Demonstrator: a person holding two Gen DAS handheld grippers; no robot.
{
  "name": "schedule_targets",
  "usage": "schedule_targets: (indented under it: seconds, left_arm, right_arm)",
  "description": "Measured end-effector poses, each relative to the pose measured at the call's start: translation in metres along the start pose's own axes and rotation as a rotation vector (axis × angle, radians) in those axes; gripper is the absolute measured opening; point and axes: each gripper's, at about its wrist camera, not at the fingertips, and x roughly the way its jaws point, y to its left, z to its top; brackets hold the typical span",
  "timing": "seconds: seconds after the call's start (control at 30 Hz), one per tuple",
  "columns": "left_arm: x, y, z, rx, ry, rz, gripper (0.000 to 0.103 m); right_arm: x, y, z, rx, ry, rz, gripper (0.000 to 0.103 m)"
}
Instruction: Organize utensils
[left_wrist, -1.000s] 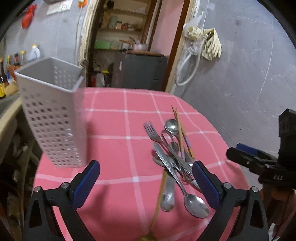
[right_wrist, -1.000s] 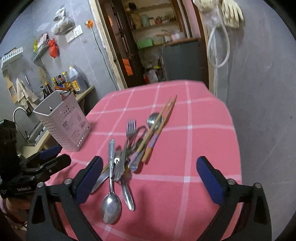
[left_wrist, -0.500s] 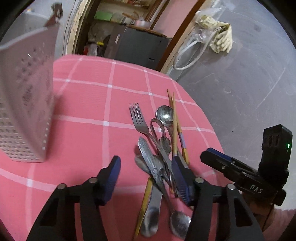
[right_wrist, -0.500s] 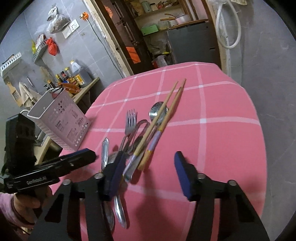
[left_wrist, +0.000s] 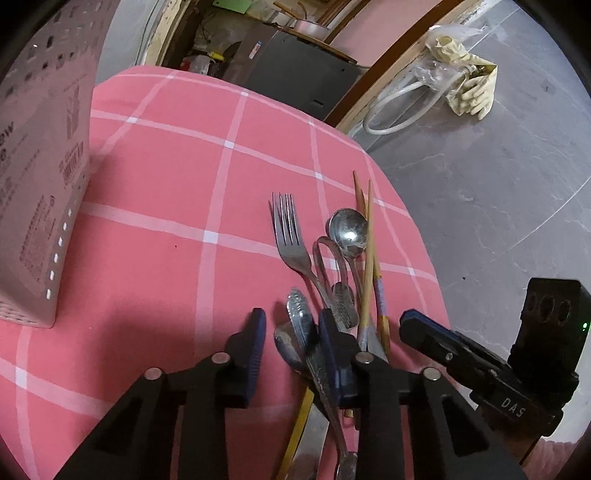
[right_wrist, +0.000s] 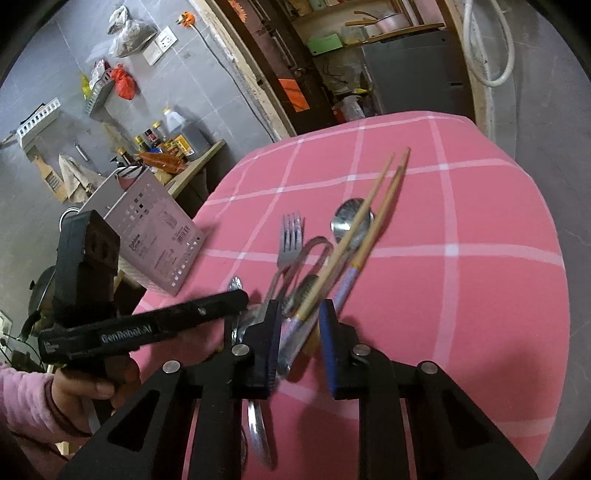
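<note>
A pile of utensils lies on the pink checked tablecloth (left_wrist: 166, 184): a fork (left_wrist: 288, 236), a spoon (left_wrist: 347, 229), two wooden chopsticks (left_wrist: 367, 258) and several more handles. My left gripper (left_wrist: 291, 339) is low over the near end of the pile. Its jaws are closing, with a patterned metal handle (left_wrist: 299, 317) between them and a gap on the left side. My right gripper (right_wrist: 299, 332) is closing too, around the near ends of the chopsticks (right_wrist: 384, 195) and a purple handle (right_wrist: 343, 288). A pale perforated caddy (left_wrist: 40, 184) stands at the left.
The right gripper's tip (left_wrist: 410, 321) shows beside the pile in the left wrist view. A hand in a pink sleeve (right_wrist: 22, 398) holds the left gripper. The table's right edge drops to grey floor (left_wrist: 498, 221). Behind stand a dark cabinet (left_wrist: 295, 74) and a counter with bottles (right_wrist: 173, 136).
Both grippers have come down and forward onto the utensil pile, and their jaws have narrowed from wide to close around the handles. The caddy has slid to the left edge of the left view.
</note>
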Motion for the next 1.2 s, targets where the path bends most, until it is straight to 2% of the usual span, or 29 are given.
schedule_targets:
  seconds: [0.1, 0.27, 0.33, 0.43, 0.6, 0.8, 1.2]
  left_arm:
    - [0.003, -0.002, 0.000, 0.010, 0.014, 0.002, 0.015]
    - [0.004, -0.003, 0.001, 0.005, 0.018, -0.006, 0.010]
    - [0.002, -0.003, 0.002, 0.003, 0.014, -0.012, 0.009]
    - [-0.002, -0.005, 0.003, 0.007, 0.002, -0.009, 0.008]
    - [-0.008, -0.004, 0.003, 0.016, -0.016, 0.000, 0.008]
    - [-0.012, 0.002, 0.002, -0.008, -0.021, 0.013, 0.008]
    - [-0.025, 0.005, -0.002, -0.027, -0.042, 0.018, 0.007]
  right_arm:
    - [0.006, 0.001, 0.010, -0.016, 0.005, 0.012, 0.015]
    - [0.026, 0.004, 0.025, -0.042, 0.049, 0.000, 0.014]
    - [0.035, 0.004, 0.031, -0.046, 0.075, -0.018, 0.014]
    - [0.047, 0.003, 0.040, -0.017, 0.129, -0.096, 0.014]
    - [0.060, 0.006, 0.049, 0.032, 0.189, -0.126, 0.014]
    - [0.075, 0.014, 0.052, 0.014, 0.250, -0.171, 0.014]
    - [0.084, 0.014, 0.052, 0.053, 0.288, -0.165, 0.017]
